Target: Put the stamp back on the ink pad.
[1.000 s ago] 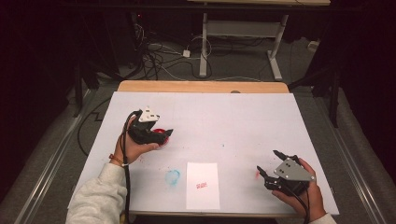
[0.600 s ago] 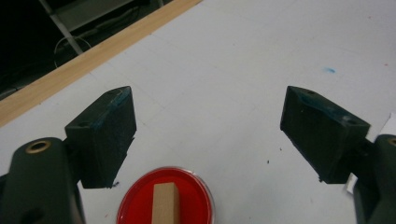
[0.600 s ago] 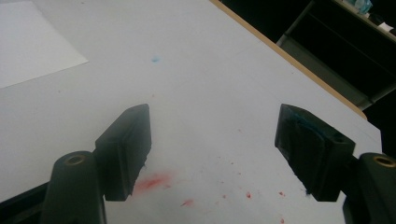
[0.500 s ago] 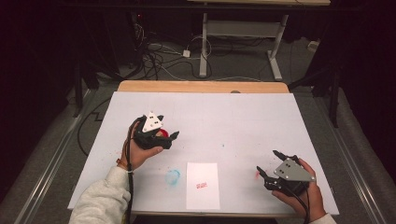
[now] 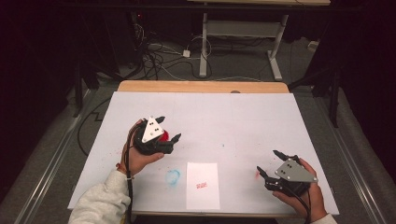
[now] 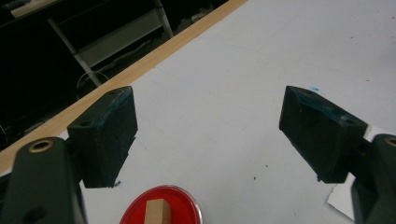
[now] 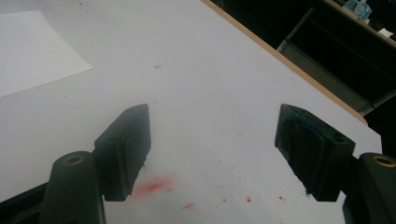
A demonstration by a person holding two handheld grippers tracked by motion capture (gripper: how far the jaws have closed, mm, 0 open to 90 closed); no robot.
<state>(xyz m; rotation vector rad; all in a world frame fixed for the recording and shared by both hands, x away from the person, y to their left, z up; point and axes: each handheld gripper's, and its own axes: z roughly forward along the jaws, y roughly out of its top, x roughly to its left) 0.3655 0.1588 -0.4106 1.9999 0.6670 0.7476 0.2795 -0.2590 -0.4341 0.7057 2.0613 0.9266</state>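
- left gripper (image 5: 168, 129): held in the left hand (image 5: 135, 156) over the left half of the white table sheet (image 5: 243, 116); jaws wide apart, clamped on nothing; grey three-cornered plate on top
- red round lid (image 6: 161, 206): lies on the sheet just below and between the left jaws; a small wooden block (image 6: 156, 212) stands at its middle; both cut off by the frame's bottom edge; in the high view mostly hidden behind the gripper, a red sliver showing
- right gripper (image 5: 270, 163): in the right hand (image 5: 306, 198) near the right front corner; jaws apart, empty; red smears (image 7: 154, 185) on the sheet beneath
- white paper slip (image 5: 202, 185): front centre, with a small red mark, unreadable
- blue smudge (image 5: 173, 177): just left of the slip
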